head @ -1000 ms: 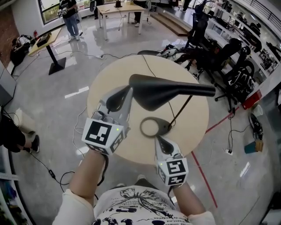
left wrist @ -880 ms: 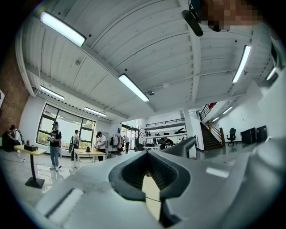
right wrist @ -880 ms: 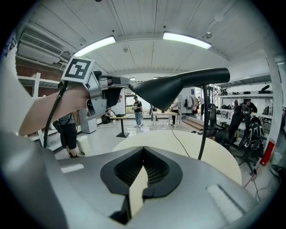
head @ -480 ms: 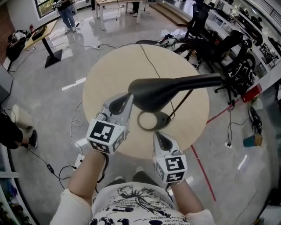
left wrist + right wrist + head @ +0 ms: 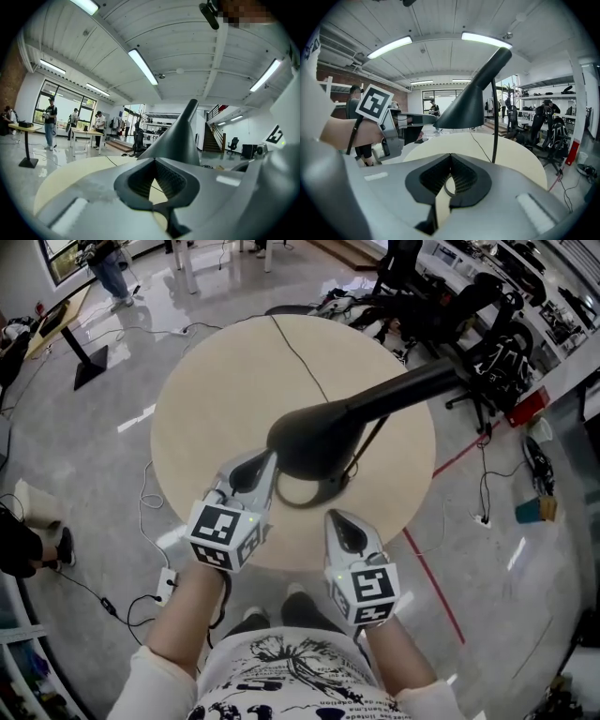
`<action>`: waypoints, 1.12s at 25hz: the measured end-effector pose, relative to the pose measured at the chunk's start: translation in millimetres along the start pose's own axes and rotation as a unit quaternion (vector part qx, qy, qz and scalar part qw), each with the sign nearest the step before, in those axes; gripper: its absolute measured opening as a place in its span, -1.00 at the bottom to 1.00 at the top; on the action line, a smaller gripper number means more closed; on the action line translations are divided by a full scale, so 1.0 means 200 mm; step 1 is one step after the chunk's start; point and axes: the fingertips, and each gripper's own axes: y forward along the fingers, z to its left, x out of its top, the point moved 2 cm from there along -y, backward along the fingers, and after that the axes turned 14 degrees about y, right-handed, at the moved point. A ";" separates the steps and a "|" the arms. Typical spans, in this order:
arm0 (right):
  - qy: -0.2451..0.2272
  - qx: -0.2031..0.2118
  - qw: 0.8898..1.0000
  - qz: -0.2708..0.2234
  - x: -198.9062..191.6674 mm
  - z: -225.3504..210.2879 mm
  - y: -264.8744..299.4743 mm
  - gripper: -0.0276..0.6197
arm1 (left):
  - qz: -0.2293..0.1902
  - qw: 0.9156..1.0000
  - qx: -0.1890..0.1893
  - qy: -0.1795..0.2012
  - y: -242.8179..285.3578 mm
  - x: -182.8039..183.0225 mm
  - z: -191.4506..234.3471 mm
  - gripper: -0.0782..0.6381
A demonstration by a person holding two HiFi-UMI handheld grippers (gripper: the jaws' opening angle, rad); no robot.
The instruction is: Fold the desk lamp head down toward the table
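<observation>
The black lamp head [image 5: 314, 439] hangs above the round table [image 5: 216, 390], near its near edge; it looks stiff and smooth, probably best taken at the rim. The left gripper [image 5: 265, 465], jaws together and empty, is at that rim; the right gripper [image 5: 337, 521], also closed on nothing, is just beside. Around, a shiny floor [image 5: 84, 446] and office chairs [image 5: 441, 306]
</observation>
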 end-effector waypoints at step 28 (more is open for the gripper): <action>-0.009 -0.062 0.994 -0.094 0.06 0.07 -0.21 -0.89 | -0.040 0.999 -0.032 0.010 -0.39 0.03 -0.28 -0.77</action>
